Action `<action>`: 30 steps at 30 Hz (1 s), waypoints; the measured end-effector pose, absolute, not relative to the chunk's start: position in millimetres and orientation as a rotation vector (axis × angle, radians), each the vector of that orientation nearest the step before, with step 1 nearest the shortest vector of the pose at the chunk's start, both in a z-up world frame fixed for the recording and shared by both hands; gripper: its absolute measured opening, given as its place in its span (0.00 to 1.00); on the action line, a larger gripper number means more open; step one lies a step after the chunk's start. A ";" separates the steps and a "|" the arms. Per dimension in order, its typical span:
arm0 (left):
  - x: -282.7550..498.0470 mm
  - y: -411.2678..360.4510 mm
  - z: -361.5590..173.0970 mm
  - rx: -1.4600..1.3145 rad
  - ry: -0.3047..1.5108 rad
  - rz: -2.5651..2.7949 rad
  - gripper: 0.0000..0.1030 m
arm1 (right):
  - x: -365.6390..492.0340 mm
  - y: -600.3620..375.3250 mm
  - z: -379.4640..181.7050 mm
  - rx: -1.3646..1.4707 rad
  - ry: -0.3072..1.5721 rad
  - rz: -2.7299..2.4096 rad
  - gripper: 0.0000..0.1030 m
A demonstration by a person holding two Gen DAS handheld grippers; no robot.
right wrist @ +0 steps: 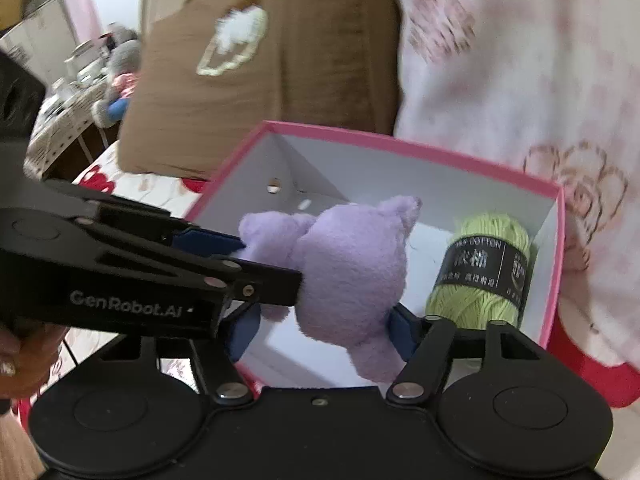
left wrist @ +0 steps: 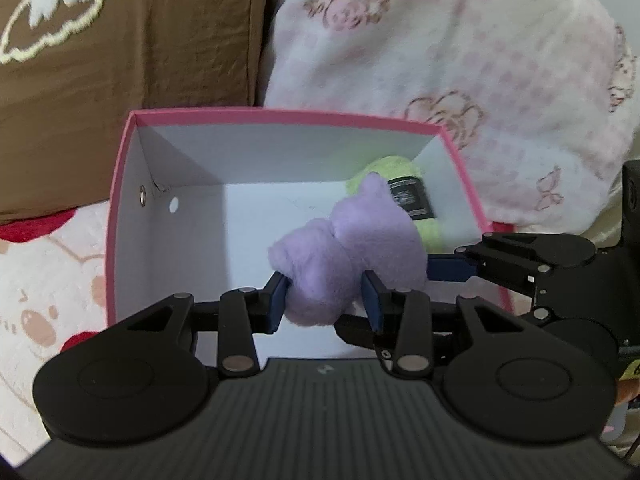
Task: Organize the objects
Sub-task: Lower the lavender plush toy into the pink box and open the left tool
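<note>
I have both tongs, left (left wrist: pixel 326 298) and right (right wrist: pixel 320 330), pinching the purple plush (left wrist: pixel 352 256) over the pink box (left wrist: pixel 280 114), beside green yarn (right wrist: pixel 486 272).

You can read "GenRobot.AI" on the left gripper (right wrist: pixel 276 276) body | "COTTON" on the black band (right wrist: pixel 486 270) of the green yarn skein (right wrist: pixel 476 300) | the band's other print stays illegible to you

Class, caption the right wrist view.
Both grippers clamp a fluffy lilac plush toy above a pink box holding green yarn.
</note>
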State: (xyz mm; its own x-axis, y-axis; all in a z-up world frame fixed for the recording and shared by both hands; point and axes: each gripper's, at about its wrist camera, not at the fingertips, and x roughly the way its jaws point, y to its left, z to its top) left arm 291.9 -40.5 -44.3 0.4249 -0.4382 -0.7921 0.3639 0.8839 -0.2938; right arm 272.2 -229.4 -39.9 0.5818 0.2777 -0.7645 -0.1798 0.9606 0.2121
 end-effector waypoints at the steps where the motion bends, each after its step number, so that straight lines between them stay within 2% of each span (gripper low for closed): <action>1: 297.8 -41.5 -50.5 -0.081 1.028 -0.503 0.36 | 276.9 -230.3 -46.0 0.121 0.921 0.262 0.66; 7: 327.3 -43.5 -77.7 -0.103 1.101 -0.494 0.36 | 302.2 -233.7 -74.3 0.158 0.982 0.213 0.61; 17: 350.9 -54.6 -104.1 -0.100 1.160 -0.463 0.37 | 331.4 -240.0 -101.3 0.209 1.083 0.145 0.61; 26: 353.1 -61.8 -114.6 -0.064 1.151 -0.451 0.34 | 324.5 -246.3 -98.0 0.201 1.070 0.135 0.62; 27: 354.6 -63.9 -114.9 -0.063 1.153 -0.451 0.34 | 320.6 -247.4 -96.8 0.209 1.053 0.121 0.60; 28: 355.8 -67.2 -114.0 -0.062 1.143 -0.456 0.33 | 317.5 -247.1 -96.4 0.210 1.044 0.121 0.49; 30: 357.4 -74.4 -112.6 -0.049 1.132 -0.466 0.33 | 315.0 -243.6 -97.4 0.190 1.035 0.121 0.37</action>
State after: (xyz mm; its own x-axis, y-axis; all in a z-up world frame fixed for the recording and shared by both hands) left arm 357.4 -74.4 -112.6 0.3394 -0.3824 -0.8594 0.3338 0.9031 -0.2700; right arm 315.0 -243.6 -97.4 0.5060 0.1888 -0.8416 -0.0104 0.9770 0.2130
